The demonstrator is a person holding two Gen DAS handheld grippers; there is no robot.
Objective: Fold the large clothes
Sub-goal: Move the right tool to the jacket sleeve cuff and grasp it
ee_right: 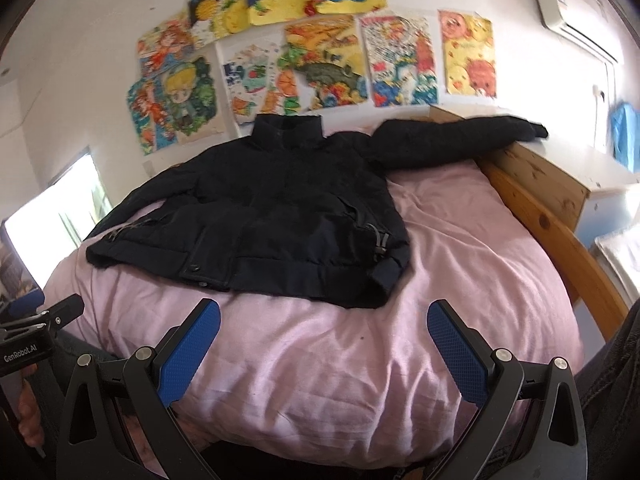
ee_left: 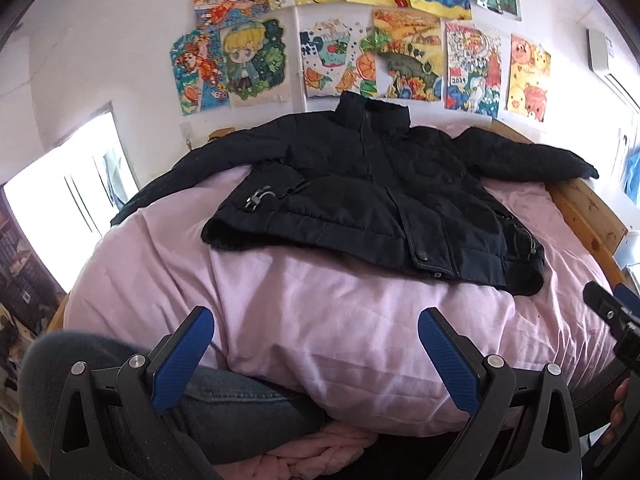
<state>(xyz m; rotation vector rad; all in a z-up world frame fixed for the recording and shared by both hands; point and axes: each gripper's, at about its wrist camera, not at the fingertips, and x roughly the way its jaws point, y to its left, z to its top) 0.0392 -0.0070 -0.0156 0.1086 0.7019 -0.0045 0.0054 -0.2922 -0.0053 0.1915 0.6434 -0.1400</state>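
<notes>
A black padded jacket (ee_left: 360,192) lies front up on a pink duvet (ee_left: 320,312), collar toward the wall, both sleeves spread sideways. It also shows in the right wrist view (ee_right: 272,216), its right sleeve (ee_right: 460,136) resting on the wooden bed frame. My left gripper (ee_left: 316,320) is open and empty, held over the duvet's near edge, short of the jacket's hem. My right gripper (ee_right: 324,312) is open and empty, just short of the hem.
A wooden bed frame (ee_right: 560,240) runs along the right side. Children's drawings (ee_left: 360,40) cover the wall behind the bed. A bright window (ee_left: 60,200) is at the left. The person's jeans-clad leg (ee_left: 240,400) is under the left gripper.
</notes>
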